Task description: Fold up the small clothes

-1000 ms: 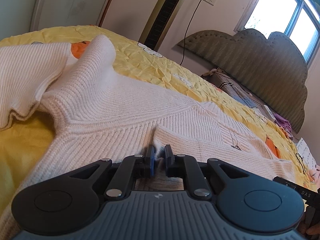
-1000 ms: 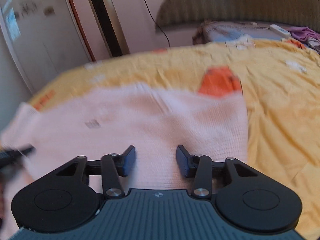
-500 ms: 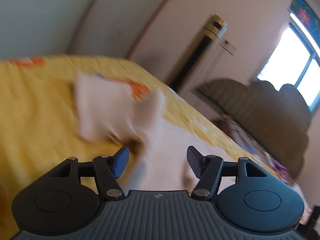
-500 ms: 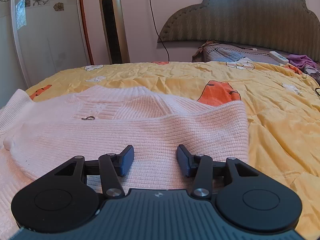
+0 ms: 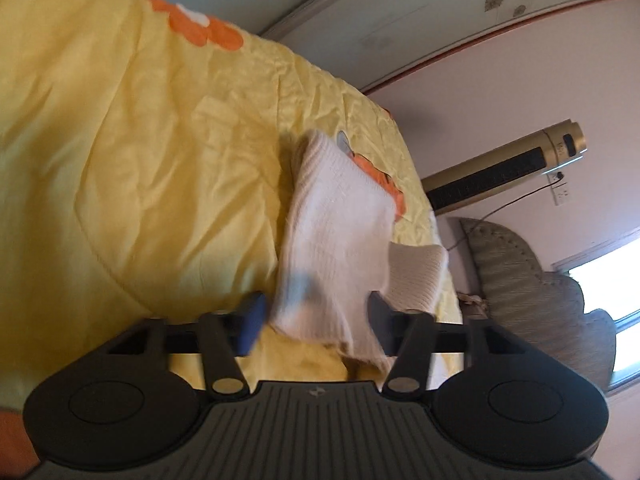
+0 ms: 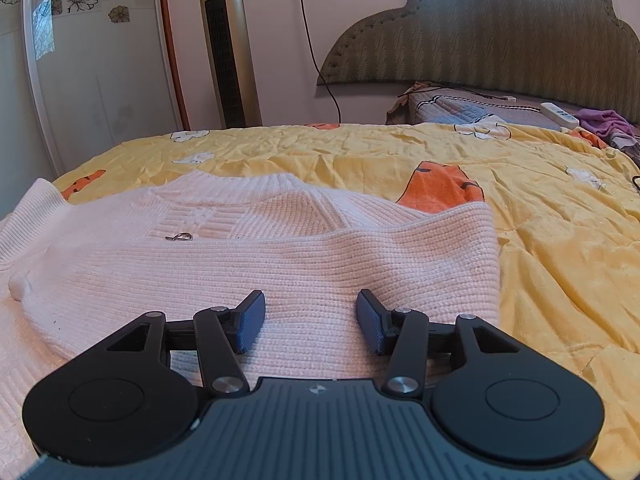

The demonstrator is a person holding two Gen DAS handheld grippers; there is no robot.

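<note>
Right now the cream knit sweater (image 6: pixel 280 264) lies spread on the yellow quilt (image 6: pixel 560 248) of the bed, its near edge folded over into a thick ribbed band and a sleeve running off to the left. Over that band the right gripper (image 6: pixel 310 320) hangs with its blue-padded jaws spread, having just been opening a little; no cloth is pinched between them. Seen from the tilted and motion-blurred left wrist view, the left gripper (image 5: pixel 316 320) has its jaws apart too, though they have just been closing; a sleeve end of the sweater (image 5: pixel 336 248) sits in the gap, and the pads do not appear to press on it. Behind the bed stand a gold tower fan (image 6: pixel 226 40) and a padded green headboard (image 6: pixel 500 32).
</note>
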